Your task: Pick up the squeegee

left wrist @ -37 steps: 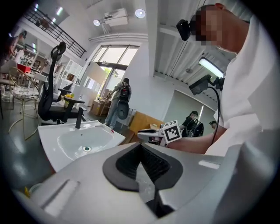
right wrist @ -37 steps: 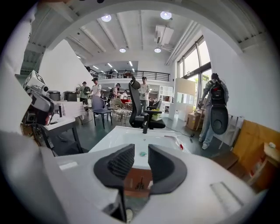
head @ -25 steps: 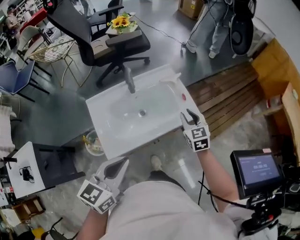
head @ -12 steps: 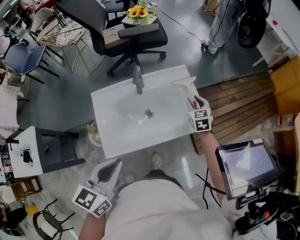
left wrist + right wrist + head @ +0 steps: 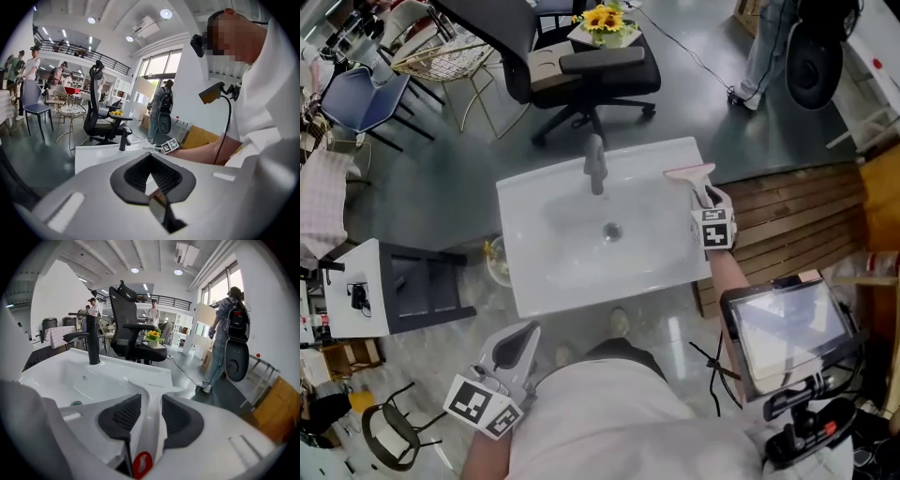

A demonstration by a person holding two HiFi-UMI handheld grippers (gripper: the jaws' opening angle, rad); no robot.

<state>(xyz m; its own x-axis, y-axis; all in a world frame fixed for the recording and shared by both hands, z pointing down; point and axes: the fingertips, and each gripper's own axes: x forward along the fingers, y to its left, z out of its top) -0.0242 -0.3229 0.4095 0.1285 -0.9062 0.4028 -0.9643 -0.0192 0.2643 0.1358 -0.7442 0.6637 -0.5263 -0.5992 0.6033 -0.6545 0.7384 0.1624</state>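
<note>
At the right rear corner of the sink [image 5: 534,286]: the squeegee [image 5: 687,173] lies on the white rim. Its blade is toward the back edge and its white handle runs toward the person. In the right gripper view a red hanging loop marks the handle's near end.
Right gripper [image 5: 709,197]: it is at the squeegee's handle and angled down along it, with its marker cube toward the person.
Right fingers [image 5: 123,416]: they stand wide apart and have just been opening. The handle runs between the two ribbed pads, which lie close beside it without a clear squeeze.
Left gripper [image 5: 525,334]: it is low in the head view, off the sink's front edge and near the person's body, well apart from the squeegee.
Left fingers [image 5: 164,177]: they are together at the tips, with nothing between them.
Faucet [image 5: 595,167]: dark and upright at the back middle of the sink, left of the squeegee.
Drain [image 5: 612,231]: in the middle of the basin.
Behind the sink: a black office chair [image 5: 581,66], with sunflowers [image 5: 605,19] just beyond it.
Right of the sink: wooden slats [image 5: 787,211] on the floor, and a screen [image 5: 783,328] on a stand nearer the person.
</note>
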